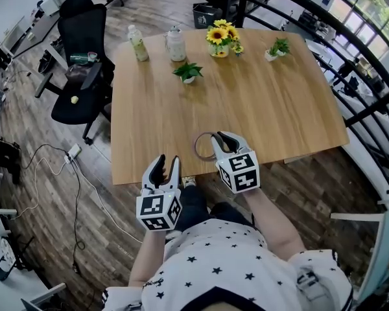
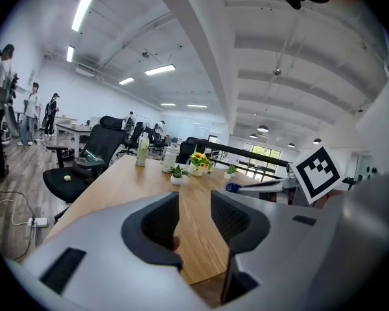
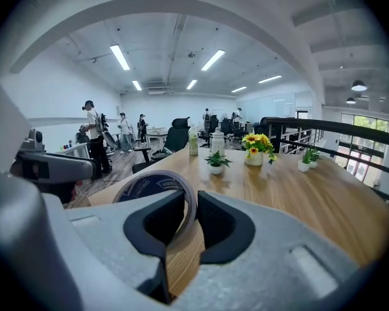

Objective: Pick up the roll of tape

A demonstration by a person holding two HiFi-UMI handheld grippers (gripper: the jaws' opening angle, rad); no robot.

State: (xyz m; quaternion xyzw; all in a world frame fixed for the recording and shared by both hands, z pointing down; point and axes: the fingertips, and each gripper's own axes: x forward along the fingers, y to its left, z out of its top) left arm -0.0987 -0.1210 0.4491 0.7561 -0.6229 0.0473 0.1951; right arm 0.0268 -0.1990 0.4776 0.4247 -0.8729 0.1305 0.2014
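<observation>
Right gripper [image 3: 190,203] is clamped on the tape [image 3: 152,185] wall, jaws roughly half closed. The roll is held over the table [image 1: 246,102] near edge. Left gripper [image 2: 194,206] has its jaws apart with nothing between them.

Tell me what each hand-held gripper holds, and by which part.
The right hand-held gripper pinches the roll of tape by its ring wall, one jaw inside, one outside. The left hand-held gripper holds nothing.
</observation>
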